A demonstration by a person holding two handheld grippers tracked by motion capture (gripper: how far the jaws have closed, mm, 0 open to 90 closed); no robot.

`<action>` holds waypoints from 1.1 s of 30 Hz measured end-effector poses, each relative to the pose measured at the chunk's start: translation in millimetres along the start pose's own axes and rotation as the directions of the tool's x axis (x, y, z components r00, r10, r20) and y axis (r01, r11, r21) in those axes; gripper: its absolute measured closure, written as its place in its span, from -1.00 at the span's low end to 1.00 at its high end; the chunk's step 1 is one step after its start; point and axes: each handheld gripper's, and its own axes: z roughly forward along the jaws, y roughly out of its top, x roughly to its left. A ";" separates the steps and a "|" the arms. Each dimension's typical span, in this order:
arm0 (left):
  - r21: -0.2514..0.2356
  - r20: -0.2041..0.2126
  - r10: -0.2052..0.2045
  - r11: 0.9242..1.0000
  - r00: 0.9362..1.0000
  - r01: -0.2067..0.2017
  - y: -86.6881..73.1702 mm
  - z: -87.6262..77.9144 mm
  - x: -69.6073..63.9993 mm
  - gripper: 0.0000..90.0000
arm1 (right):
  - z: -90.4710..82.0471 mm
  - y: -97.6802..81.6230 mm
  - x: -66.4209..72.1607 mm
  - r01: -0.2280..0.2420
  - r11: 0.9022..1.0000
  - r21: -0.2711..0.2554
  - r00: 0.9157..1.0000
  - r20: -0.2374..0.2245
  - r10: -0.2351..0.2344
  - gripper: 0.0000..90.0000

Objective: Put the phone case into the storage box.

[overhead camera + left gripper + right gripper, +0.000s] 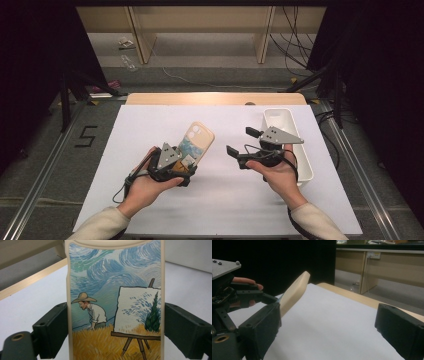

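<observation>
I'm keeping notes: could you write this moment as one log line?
left gripper: shut on phone case, raised | right gripper: open, empty | white bin: right of table

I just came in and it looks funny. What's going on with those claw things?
A person holds a hand-held gripper in each hand over a white table. The left hand-held gripper is clamped on a painted phone case, holding it up off the table. The right hand-held gripper is open and holds nothing, beside a white tray.

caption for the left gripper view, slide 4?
Left gripper clamps a cream-edged phone case printed with a painter at an easel.
</observation>
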 end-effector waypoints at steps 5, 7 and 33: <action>0.004 0.008 0.009 1.000 1.000 -0.009 0.7 1.7 -3.2 -0.75 | 3.7 0.4 0.9 -0.001 1.000 0.004 1.000 -0.001 0.001 -0.83; 0.003 0.012 0.012 1.000 1.000 -0.012 0.7 2.8 -4.7 -0.75 | 5.2 0.6 1.0 -0.002 1.000 0.005 1.000 -0.001 0.002 -0.83; 0.020 0.073 0.062 0.998 0.995 -0.063 4.9 18.9 -33.5 -0.75 | 26.1 1.0 5.2 -0.016 0.999 0.039 1.000 -0.008 0.016 -0.81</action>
